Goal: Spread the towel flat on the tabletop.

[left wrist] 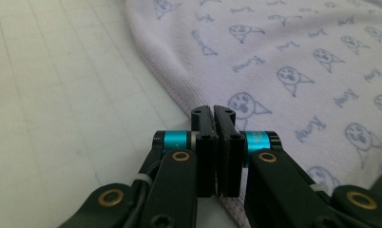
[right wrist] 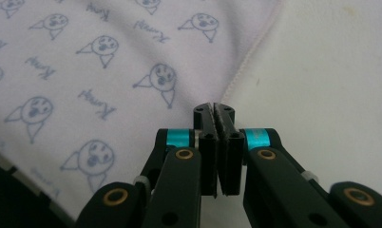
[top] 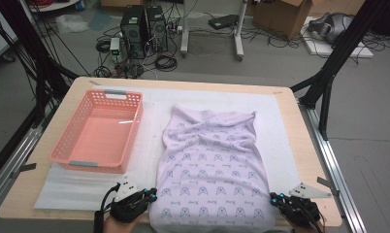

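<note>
A pale lilac cloth (top: 212, 160) with a blue cartoon print lies spread on the white mat (top: 149, 99), its far end rumpled. My left gripper (top: 152, 194) sits at the cloth's near left corner. In the left gripper view its jaws (left wrist: 213, 110) are shut, tips right on the hem of the cloth (left wrist: 298, 57). My right gripper (top: 275, 198) sits at the near right corner. Its jaws (right wrist: 214, 107) are shut too, and the hem of the cloth (right wrist: 84, 71) runs up to their tips. No fabric shows pinched between either pair of pads.
An empty pink plastic basket (top: 134, 131) stands on the mat at the left of the cloth. The wooden table (top: 38, 165) has metal rails along both sides. Beyond its far edge, computer towers (top: 144, 31), cables and a cardboard box (top: 285, 14) stand on the floor.
</note>
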`<state>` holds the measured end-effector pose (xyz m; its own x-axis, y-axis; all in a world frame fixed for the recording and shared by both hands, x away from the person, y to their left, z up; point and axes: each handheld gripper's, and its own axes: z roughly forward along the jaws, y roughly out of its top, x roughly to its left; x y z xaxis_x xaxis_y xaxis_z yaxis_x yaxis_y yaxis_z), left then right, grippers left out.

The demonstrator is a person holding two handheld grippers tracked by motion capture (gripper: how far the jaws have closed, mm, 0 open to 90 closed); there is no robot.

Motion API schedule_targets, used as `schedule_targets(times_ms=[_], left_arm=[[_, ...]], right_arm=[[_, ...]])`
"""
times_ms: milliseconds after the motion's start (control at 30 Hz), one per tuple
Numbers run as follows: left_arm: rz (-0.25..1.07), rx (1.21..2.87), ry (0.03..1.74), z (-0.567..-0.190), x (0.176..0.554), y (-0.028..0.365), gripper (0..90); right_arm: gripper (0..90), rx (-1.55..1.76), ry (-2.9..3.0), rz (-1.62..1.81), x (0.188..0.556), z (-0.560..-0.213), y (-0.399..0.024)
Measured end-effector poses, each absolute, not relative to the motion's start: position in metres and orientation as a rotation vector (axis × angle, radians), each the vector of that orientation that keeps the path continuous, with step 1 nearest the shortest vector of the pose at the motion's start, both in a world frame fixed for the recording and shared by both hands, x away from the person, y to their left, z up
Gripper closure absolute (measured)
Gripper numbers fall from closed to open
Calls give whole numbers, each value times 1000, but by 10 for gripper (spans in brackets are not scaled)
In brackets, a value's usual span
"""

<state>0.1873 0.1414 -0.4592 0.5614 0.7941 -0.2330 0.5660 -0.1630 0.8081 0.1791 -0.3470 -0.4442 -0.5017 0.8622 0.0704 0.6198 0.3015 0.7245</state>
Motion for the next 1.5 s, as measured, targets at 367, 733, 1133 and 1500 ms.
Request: schedule_targets(times_ms=[367,733,1133,1500], left_arm=[[327,1821,1080,-461,166,151,661],[390,1863,1024,-464,194,134,808],[371,1851,1018,-456,172,134,749],[300,1793,1085,-463,208,131,506]], right_arm=[[728,1326,2287,1048,149,-443,-351],[878,1392,2198,1053,172,-447,-344],[763,1381,2201,1066,141,-440,-357],[582,1389,2146,1042,170,-448,-340]])
